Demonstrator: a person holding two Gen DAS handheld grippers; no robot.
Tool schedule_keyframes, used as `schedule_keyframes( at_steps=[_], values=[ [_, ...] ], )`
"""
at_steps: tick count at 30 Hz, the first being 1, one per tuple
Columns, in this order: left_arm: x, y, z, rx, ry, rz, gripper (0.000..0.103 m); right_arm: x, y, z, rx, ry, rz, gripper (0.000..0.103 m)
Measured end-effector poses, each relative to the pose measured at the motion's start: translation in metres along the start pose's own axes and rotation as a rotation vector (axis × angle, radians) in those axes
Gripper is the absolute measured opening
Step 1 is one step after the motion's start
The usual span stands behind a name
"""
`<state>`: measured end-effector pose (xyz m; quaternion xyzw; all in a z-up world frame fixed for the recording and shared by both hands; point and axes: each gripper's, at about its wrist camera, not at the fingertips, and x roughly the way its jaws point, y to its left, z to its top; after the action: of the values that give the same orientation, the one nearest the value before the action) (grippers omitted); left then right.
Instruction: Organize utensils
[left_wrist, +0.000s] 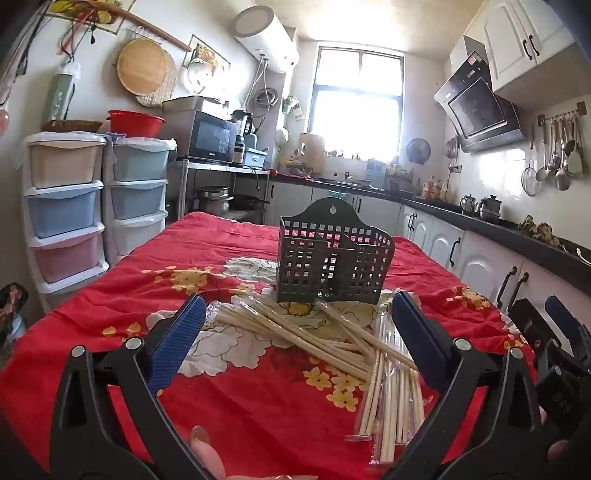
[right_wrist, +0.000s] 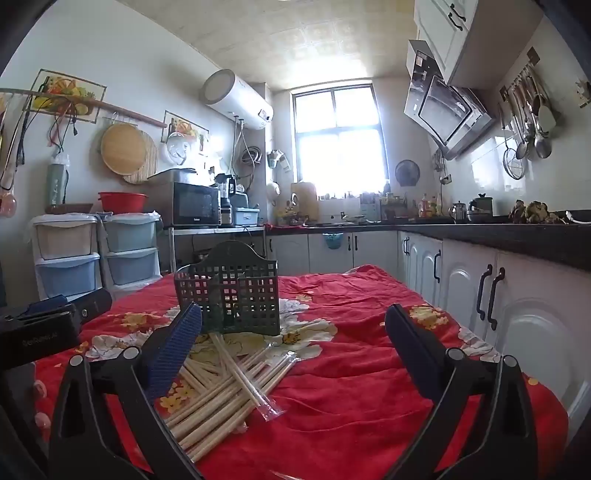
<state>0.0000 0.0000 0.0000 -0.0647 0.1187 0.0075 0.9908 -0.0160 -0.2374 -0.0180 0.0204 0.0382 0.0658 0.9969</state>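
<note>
Both grippers, left (left_wrist: 299, 332) and right (right_wrist: 293, 332), gape empty over the chopsticks (left_wrist: 295, 332) heaped on the desk before the holder (left_wrist: 334, 258); light, stiff, slippery, probably best pinched mid-length.

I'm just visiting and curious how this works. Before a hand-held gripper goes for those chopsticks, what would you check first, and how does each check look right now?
1. Left hand-held gripper open and holding nothing: ok.
2. Right hand-held gripper open and holding nothing: ok.
3. Chopsticks in plain sight on the red tablecloth: ok.
4. Chopsticks easy to pick singly: not ok; they lie crossed in a pile, and some are in clear wrappers.
5. Black holder upright behind the pile, open top free: ok.
6. Holder compartments empty: cannot tell; the mesh hides part of the inside.
</note>
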Motion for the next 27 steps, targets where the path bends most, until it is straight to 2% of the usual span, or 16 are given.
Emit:
schedule_keyframes(
  at_steps=[27],
  values=[
    [0.0015,-0.0019,-0.0032,-0.012,0.018,0.001,0.093,-0.0038,-0.0002,0.0047,-0.003,-0.001,-0.002,0.097]
  ],
)
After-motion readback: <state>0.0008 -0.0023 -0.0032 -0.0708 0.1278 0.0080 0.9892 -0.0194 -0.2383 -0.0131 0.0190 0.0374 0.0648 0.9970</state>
